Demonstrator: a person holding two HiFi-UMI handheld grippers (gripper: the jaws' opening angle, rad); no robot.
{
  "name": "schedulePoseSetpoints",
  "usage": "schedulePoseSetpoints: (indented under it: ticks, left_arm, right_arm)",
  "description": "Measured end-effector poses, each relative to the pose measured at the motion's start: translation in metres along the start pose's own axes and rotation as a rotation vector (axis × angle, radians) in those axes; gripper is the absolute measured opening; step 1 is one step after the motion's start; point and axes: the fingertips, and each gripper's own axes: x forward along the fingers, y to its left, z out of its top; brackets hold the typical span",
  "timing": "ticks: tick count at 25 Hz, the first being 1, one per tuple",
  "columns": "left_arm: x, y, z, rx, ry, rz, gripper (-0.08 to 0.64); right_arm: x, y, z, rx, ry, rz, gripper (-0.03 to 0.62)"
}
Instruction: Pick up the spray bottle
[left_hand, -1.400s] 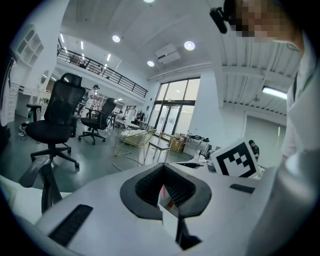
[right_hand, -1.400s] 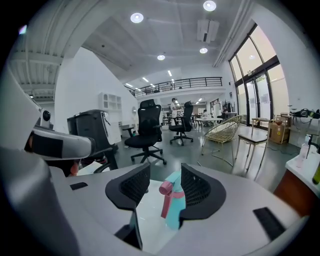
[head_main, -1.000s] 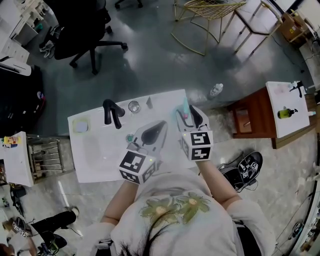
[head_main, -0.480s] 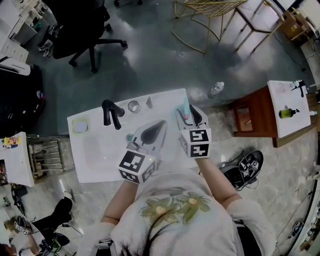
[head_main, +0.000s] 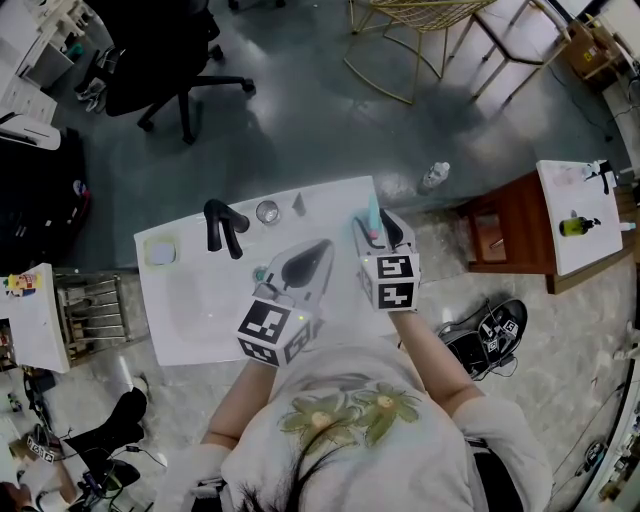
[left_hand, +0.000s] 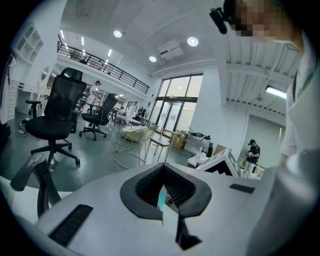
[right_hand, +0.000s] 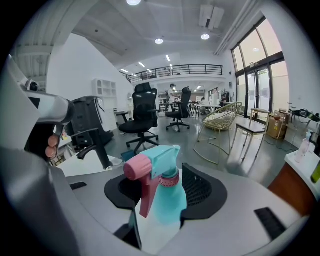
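Right of the black tap (head_main: 224, 226), the right gripper (right_hand: 161, 190) pinches the spray bottle (right_hand: 170, 201) in its fingers. The rounded body could slip or swivel on lifting. The left gripper (left_hand: 164, 192) keeps its fingers pressed together.

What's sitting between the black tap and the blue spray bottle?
Head view: a small round shiny thing and a little grey piece sit on the white top between the black tap and the spray bottle.

On the bench
The spray bottle (right_hand: 167, 197) stood at the bench's (head_main: 190, 310) right edge, between the right tongs (head_main: 378, 235); a faucet (head_main: 222, 225) stood near its far-left corner.
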Motion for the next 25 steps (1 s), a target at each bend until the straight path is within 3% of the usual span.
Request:
schedulePoseSetpoints:
  ticks: [25]
  left_arm:
    - [-0.005,0.009,-0.002,-0.005,-0.006,0.020,0.008]
  right_arm:
    - [0.018,0.000,-0.008,-0.065,0.020,-0.021,0.179]
